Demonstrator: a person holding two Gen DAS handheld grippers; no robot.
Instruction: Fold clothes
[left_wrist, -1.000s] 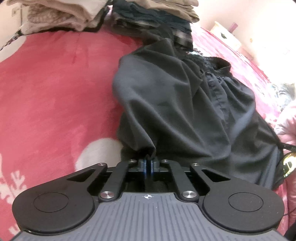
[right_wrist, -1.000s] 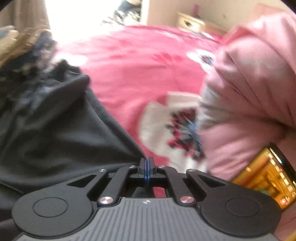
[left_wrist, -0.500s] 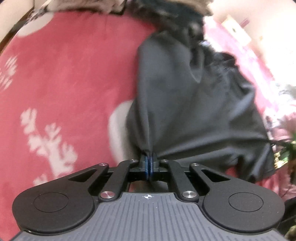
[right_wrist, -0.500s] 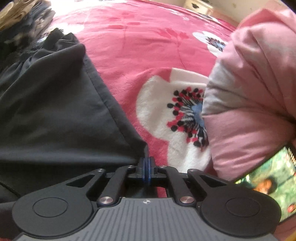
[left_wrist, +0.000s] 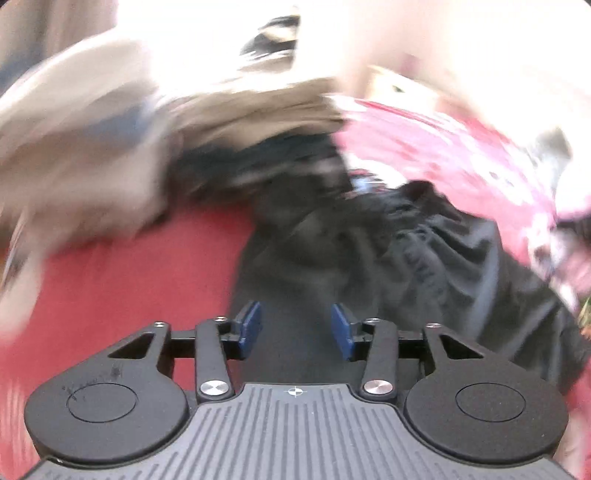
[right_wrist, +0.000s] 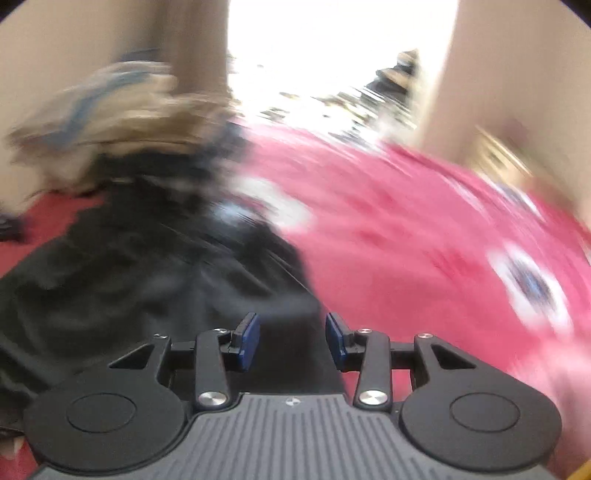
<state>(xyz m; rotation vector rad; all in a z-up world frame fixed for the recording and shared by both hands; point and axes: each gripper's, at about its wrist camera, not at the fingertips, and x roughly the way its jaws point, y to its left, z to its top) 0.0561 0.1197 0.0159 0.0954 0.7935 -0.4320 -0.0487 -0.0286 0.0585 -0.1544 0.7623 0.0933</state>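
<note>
- While both views are blurred, the bed (left_wrist: 122, 280) shows red under everything, with a pile (left_wrist: 92, 158) of pale clothes at its far left.
- Spread on the bed ahead of both grippers lies the dark garment (left_wrist: 424, 258), its long axis running away towards the pile; gathered folds sit at the far end.
- Each hand looks about equally near: the left gripper (left_wrist: 295, 326) is over the garment's left part, the right gripper (right_wrist: 291, 341) by its right edge.
- Both pairs of jaws are opening, part-wide, with cloth behind the gap and not pinched.
</note>
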